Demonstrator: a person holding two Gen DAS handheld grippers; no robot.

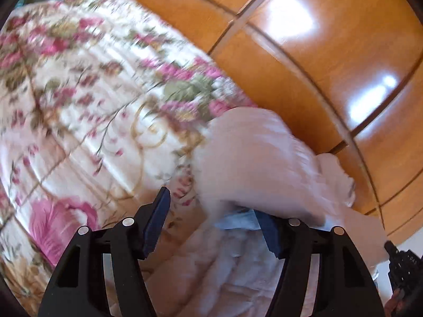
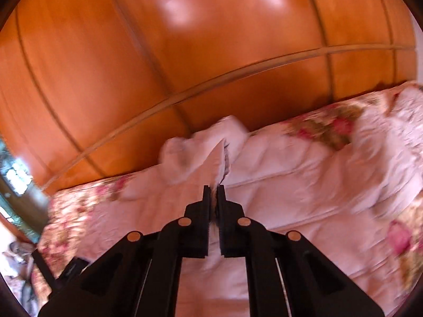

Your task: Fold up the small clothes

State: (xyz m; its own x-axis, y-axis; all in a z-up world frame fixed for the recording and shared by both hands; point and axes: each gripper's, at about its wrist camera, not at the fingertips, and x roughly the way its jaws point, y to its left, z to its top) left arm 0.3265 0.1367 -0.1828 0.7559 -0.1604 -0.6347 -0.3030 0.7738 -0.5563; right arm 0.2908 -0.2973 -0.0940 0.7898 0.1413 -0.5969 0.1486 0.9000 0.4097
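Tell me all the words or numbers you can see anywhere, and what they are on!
Faint letters on the black device at the left wrist view's lower right edge: too small and blurred to read.
Blue label on the pale pink garment: blurred, no words readable.
Nothing else carries writing.

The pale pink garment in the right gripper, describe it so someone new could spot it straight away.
Start at the orange wooden wardrobe, then drop to the floral quilt on the bed below. The pale pink garment rises crumpled from the shut right gripper; unlike the flowered bedding, it is plain and lifted.
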